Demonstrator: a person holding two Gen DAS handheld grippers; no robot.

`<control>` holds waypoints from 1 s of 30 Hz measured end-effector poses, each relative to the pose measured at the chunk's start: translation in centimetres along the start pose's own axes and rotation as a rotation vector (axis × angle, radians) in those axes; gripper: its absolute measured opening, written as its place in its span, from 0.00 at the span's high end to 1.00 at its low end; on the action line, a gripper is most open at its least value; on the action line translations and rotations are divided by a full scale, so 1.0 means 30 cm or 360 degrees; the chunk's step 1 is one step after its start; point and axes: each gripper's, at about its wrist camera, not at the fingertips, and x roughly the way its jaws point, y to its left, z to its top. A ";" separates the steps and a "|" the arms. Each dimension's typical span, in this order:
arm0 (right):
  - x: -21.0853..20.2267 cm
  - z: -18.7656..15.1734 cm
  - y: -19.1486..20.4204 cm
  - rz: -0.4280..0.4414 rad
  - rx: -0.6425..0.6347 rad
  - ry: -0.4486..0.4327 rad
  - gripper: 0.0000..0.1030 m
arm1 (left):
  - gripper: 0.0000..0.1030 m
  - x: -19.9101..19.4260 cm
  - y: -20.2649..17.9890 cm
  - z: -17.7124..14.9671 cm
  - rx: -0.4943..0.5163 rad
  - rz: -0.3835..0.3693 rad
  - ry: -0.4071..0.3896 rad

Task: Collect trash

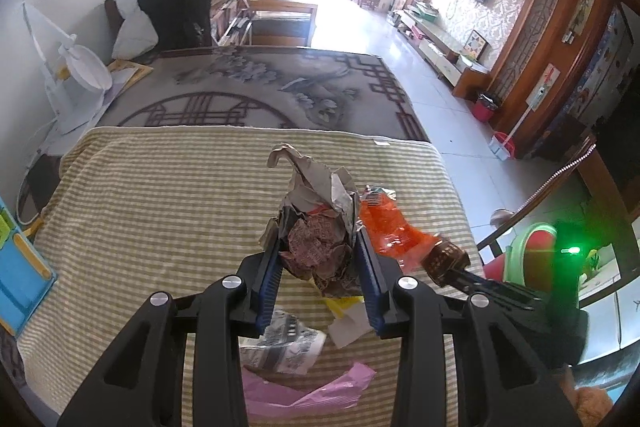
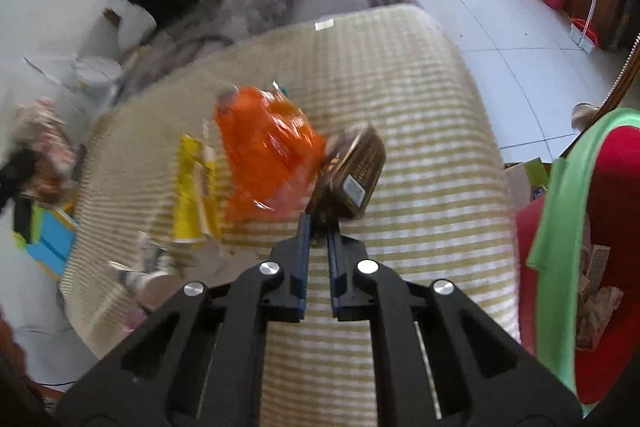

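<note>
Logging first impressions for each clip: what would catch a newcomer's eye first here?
Probably the bright orange bag in the middle of the striped cloth. Next, the crumpled paper wad clamped in the left gripper, and the brown packet pinched by the right gripper beside the orange bag.

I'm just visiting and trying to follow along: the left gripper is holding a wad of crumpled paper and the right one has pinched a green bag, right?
Not quite. The right gripper has pinched a small brown box, not a green bag; the right wrist view shows it beside an orange bag. The left gripper does hold the crumpled paper.
</note>
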 end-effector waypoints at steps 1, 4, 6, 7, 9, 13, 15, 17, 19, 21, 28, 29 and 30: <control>-0.019 0.002 -0.005 0.0007 0.0001 -0.0016 0.92 | 0.68 0.006 -0.019 0.003 0.0014 -0.0009 0.0002; -0.092 0.006 -0.030 0.0055 0.0032 -0.0074 0.92 | 0.68 0.018 -0.074 0.000 0.0053 -0.0045 0.0015; -0.136 0.013 -0.041 0.0077 0.0041 -0.0119 0.92 | 0.68 0.018 -0.113 -0.003 0.0083 -0.0063 0.0012; -0.176 0.013 -0.053 0.0086 0.0041 -0.0156 0.93 | 0.68 0.016 -0.130 -0.004 0.0095 -0.0069 0.0010; -0.223 0.018 -0.076 0.0095 0.0042 -0.0197 0.99 | 0.67 0.013 -0.169 -0.005 0.0117 -0.0083 0.0002; -0.276 0.027 -0.107 0.0115 0.0003 -0.0198 0.99 | 0.68 0.010 -0.231 -0.013 0.0140 -0.0103 -0.0001; -0.256 0.012 -0.128 0.0088 0.0009 -0.0152 0.88 | 0.68 0.008 -0.255 -0.017 0.0146 -0.0112 -0.0002; -0.230 -0.008 -0.157 0.0114 0.0044 -0.0103 0.55 | 0.67 -0.004 -0.274 -0.023 0.0156 -0.0112 -0.0019; -0.192 -0.017 -0.155 0.0081 0.0007 -0.0068 0.43 | 0.67 -0.009 -0.278 -0.025 0.0152 -0.0101 -0.0028; -0.126 -0.021 -0.136 0.0031 -0.0070 -0.0004 0.41 | 0.67 -0.009 -0.275 -0.030 0.0132 -0.0098 -0.0018; 0.085 -0.046 -0.102 -0.0002 -0.0153 0.0188 0.45 | 0.66 -0.022 -0.249 -0.045 0.0109 -0.0054 -0.0009; 0.103 -0.050 -0.097 -0.0006 -0.0169 0.0216 0.66 | 0.66 -0.025 -0.242 -0.047 0.0102 -0.0046 -0.0008; 0.107 -0.054 -0.096 0.0015 -0.0161 0.0236 0.81 | 0.66 -0.025 -0.241 -0.047 0.0099 -0.0042 -0.0007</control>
